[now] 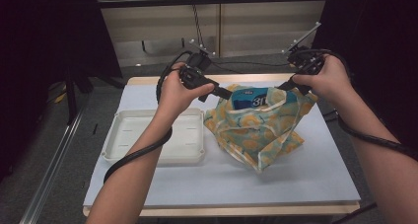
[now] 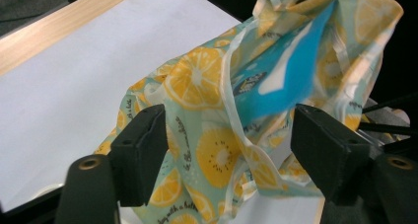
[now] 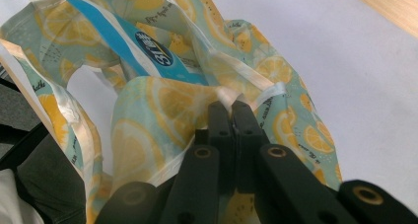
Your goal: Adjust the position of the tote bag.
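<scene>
Blue packet [image 1: 250, 98] half-hidden inside lemon-print bag [image 1: 256, 130]

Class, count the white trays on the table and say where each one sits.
1: the white tray lies on the table at the near left, beside the lemon-print bag. The bag may hide other things.

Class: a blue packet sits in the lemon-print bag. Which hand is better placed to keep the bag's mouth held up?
Right. The right tongs are shut on the bag at its rim, while the left tongs stand open with fabric loose between them. The blue packet shows inside.
</scene>
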`<move>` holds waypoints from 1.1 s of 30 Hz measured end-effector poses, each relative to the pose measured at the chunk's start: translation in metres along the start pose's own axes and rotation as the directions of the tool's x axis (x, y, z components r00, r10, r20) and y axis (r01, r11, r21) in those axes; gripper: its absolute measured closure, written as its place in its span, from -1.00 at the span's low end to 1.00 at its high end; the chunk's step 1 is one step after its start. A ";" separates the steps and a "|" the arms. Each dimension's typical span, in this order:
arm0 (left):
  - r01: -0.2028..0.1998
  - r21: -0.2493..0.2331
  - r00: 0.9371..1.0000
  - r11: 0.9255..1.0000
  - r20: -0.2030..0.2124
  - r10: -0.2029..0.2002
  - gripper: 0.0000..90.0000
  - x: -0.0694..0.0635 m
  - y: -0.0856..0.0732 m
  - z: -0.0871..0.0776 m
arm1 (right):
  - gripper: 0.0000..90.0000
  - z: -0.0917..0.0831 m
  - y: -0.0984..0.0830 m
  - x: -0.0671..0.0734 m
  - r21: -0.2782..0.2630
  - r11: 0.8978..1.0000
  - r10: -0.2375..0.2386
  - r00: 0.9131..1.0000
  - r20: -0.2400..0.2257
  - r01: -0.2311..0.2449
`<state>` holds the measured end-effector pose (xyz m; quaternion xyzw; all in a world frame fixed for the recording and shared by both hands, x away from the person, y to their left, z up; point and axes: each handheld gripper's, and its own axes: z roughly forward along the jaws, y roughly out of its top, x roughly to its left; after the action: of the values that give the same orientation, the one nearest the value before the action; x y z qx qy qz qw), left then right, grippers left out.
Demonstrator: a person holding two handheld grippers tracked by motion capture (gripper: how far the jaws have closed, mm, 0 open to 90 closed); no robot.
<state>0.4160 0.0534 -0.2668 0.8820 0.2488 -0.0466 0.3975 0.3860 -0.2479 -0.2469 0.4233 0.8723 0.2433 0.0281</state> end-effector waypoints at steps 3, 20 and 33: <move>-0.035 0.002 0.999 0.999 0.020 0.035 -0.47 -0.007 -0.003 -0.001 | 0.98 0.001 0.001 0.001 0.002 1.000 -0.005 1.000 0.002 0.005; -0.122 -0.003 0.984 0.992 0.127 0.122 -0.32 -0.030 -0.010 0.014 | 0.97 0.003 0.001 0.003 0.010 1.000 -0.007 1.000 -0.001 0.007; -0.148 0.013 0.978 0.989 0.153 0.144 -0.25 -0.037 -0.007 0.023 | 0.96 0.003 0.001 0.002 0.014 1.000 -0.006 1.000 -0.001 0.006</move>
<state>0.3831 0.0261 -0.2770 0.8966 0.1516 -0.0874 0.4068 0.3860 -0.2446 -0.2482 0.4206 0.8753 0.2371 0.0252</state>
